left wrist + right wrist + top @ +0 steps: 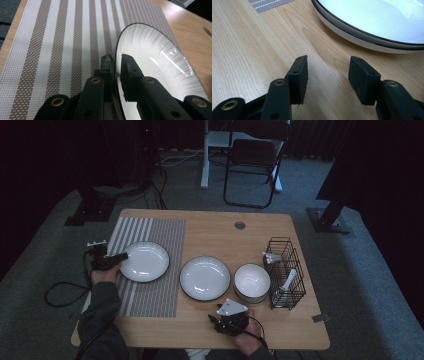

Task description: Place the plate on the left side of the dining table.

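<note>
The left gripper (121, 256) is closed on the rim of plate 1 (145, 261), 1 jaw under the rim and 1 over it, as the left gripper view confirms at the plate (160, 67). Plate 1 lies on the striped placemat (150, 232), directly ahead of the left jaws; whether it rests flat or is slightly raised at the gripped edge cannot be determined. The right gripper (327, 77) is open, jaws well apart and holding nothing, low over the bare wooden table (244, 50). Just ahead of the right jaws stands plate 2 (372, 22), a white plate with a dark rim; in the high view this plate (205, 277) sits beside the placemat, between plate 1 and the stacked bowls (252, 282). Beyond the bowls, to the far side of the right gripper (225, 316), a wire basket (285, 270) holds a white spoon (286, 285). Judged status: placement of 1 plate on the mat appears done or nearly done, pending release by the left gripper. Remaining items, as far as can be judged: plate 2, the bowls and the spoon are off the mat and untouched. The right gripper is positioned near plate 2 and is the likely tool for the next pickup.
</note>
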Action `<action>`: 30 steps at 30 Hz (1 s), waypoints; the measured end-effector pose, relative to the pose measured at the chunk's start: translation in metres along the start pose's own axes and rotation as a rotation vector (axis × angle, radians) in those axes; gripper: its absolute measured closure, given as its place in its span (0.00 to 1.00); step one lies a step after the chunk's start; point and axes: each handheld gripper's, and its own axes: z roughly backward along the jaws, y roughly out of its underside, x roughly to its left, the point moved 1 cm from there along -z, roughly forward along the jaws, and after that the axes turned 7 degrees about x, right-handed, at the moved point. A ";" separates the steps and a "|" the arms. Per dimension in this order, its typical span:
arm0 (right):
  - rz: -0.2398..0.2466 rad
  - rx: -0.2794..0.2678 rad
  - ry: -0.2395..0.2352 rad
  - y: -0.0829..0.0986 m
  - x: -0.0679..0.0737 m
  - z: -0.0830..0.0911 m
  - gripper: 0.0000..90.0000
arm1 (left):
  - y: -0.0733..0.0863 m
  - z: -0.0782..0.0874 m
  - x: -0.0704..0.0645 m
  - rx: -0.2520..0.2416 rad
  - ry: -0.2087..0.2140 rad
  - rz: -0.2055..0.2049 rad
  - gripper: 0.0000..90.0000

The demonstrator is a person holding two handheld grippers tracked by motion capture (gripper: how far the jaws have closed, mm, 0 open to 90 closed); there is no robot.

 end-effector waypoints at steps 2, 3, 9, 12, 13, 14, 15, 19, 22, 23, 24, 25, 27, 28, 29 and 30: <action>0.001 0.000 0.000 0.000 0.000 0.000 0.55 | 0.000 -0.001 -0.001 0.006 -0.021 -0.014 0.89; 0.000 0.000 0.000 0.000 0.000 0.000 0.55 | 0.000 -0.001 -0.002 0.007 -0.033 -0.020 0.89; 0.000 0.000 0.000 0.000 0.000 0.000 0.55 | -0.001 -0.002 -0.008 0.021 -0.097 -0.056 0.87; 0.000 0.000 0.000 0.000 0.000 0.000 0.55 | -0.001 -0.003 -0.010 0.030 -0.122 -0.074 0.86; 0.000 0.001 0.000 0.000 0.000 0.000 0.55 | -0.001 -0.004 -0.009 0.034 -0.126 -0.076 0.85; 0.000 0.001 0.000 0.000 0.000 0.000 0.55 | -0.001 -0.004 -0.009 0.034 -0.127 -0.072 0.85; 0.000 0.001 -0.001 0.000 0.000 0.000 0.55 | 0.000 -0.004 -0.009 0.036 -0.129 -0.073 0.85; -0.001 0.000 -0.001 0.000 0.000 0.000 0.55 | 0.000 -0.006 -0.009 0.039 -0.143 -0.076 0.85; 0.000 0.000 -0.002 0.000 0.000 0.000 0.55 | 0.002 -0.007 -0.009 0.040 -0.170 -0.091 0.83; 0.000 0.000 -0.002 0.000 0.000 0.000 0.55 | 0.002 -0.006 -0.009 0.028 -0.165 -0.089 0.82; 0.000 0.000 -0.002 0.000 0.000 0.000 0.55 | 0.002 -0.004 -0.009 0.018 -0.168 -0.093 0.81; 0.000 0.001 -0.002 0.000 0.000 0.000 0.55 | 0.001 -0.002 -0.010 0.010 -0.174 -0.097 0.80; 0.000 0.001 -0.002 0.000 0.000 0.000 0.55 | -0.001 0.001 -0.012 -0.002 -0.180 -0.108 0.78; 0.000 0.001 -0.001 0.000 0.000 0.000 0.55 | -0.001 0.003 -0.014 -0.006 -0.184 -0.114 0.77; 0.000 0.000 -0.001 0.000 0.000 0.000 0.55 | -0.002 0.004 -0.015 -0.010 -0.189 -0.123 0.76; 0.000 0.001 -0.001 0.000 0.000 0.000 0.55 | -0.002 0.006 -0.016 -0.015 -0.191 -0.129 0.75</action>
